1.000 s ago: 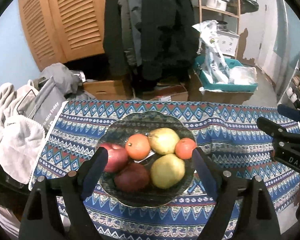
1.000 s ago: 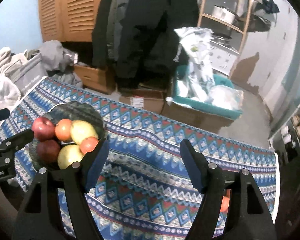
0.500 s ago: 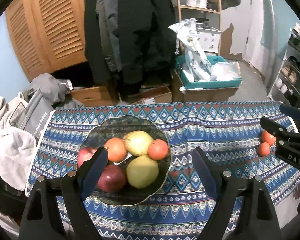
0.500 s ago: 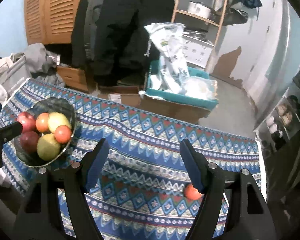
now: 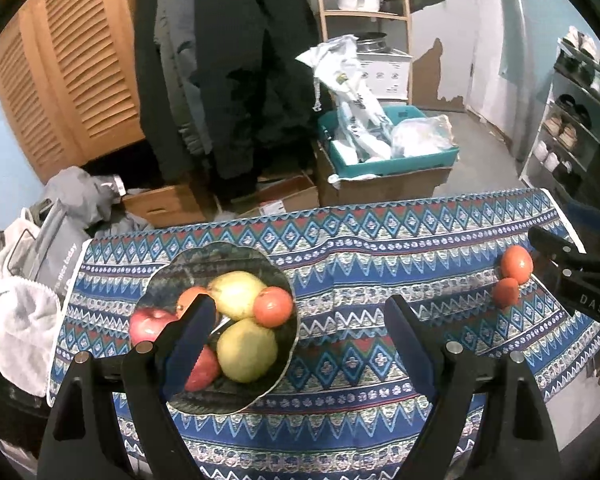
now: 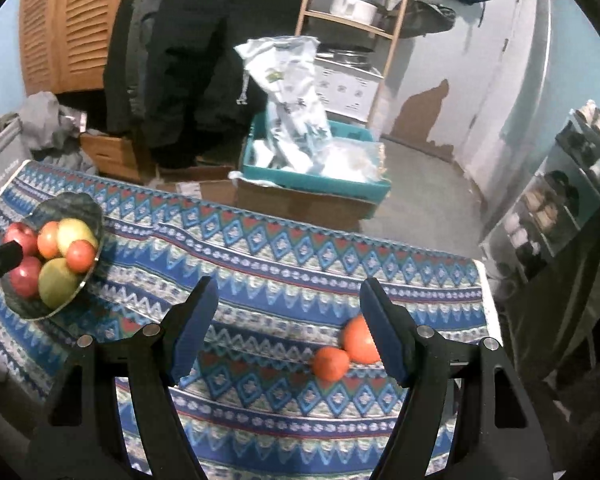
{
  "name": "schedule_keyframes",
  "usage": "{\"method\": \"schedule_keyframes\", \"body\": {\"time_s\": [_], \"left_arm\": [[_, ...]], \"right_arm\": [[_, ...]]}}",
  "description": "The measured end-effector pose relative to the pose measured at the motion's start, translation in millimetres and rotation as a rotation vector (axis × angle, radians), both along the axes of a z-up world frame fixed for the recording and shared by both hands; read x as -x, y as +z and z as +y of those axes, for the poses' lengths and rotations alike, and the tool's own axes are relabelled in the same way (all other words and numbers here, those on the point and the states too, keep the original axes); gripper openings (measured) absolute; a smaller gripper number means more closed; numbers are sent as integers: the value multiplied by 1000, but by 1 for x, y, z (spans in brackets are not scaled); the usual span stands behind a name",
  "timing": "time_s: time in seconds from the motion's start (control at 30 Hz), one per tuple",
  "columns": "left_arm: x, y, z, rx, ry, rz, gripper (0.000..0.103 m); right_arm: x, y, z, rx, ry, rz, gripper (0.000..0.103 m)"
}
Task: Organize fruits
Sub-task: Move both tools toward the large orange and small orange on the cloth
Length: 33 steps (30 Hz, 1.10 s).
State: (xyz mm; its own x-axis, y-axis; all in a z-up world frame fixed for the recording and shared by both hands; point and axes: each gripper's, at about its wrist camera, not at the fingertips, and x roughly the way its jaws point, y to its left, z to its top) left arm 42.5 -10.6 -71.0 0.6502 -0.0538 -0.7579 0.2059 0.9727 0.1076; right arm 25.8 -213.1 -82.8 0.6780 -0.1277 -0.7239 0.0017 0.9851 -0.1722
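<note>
While both tools gape empty, right tool (image 6: 288, 328) finger hides part of larger orange (image 6: 358, 340).

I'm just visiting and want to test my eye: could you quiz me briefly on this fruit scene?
1. True or false: the right gripper is holding fruit.
2. How many oranges lie loose on the cloth, outside the plate?
3. What yellow-green fruit is on the plate: A) pears, B) bananas, C) grapes?

Key: 1. False; both it and the left gripper are open and empty. 2. Two, touching each other. 3. A.
</note>
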Motion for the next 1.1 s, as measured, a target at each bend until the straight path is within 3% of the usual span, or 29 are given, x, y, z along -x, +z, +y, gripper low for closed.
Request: {"method": "schedule_keyframes", "body": {"time_s": [0.63, 0.87, 1.1], "left_arm": [[0, -13, -88, -35, -136, 22, 87], [-8, -16, -117, -46, -171, 34, 87], [-29, -25, -134, -49, -173, 51, 88]], "right_arm": [[24, -7, -86, -25, -129, 8, 72], [17, -13, -120, -108, -112, 69, 72], [-1, -24, -138, -119, -77, 159, 72]]}}
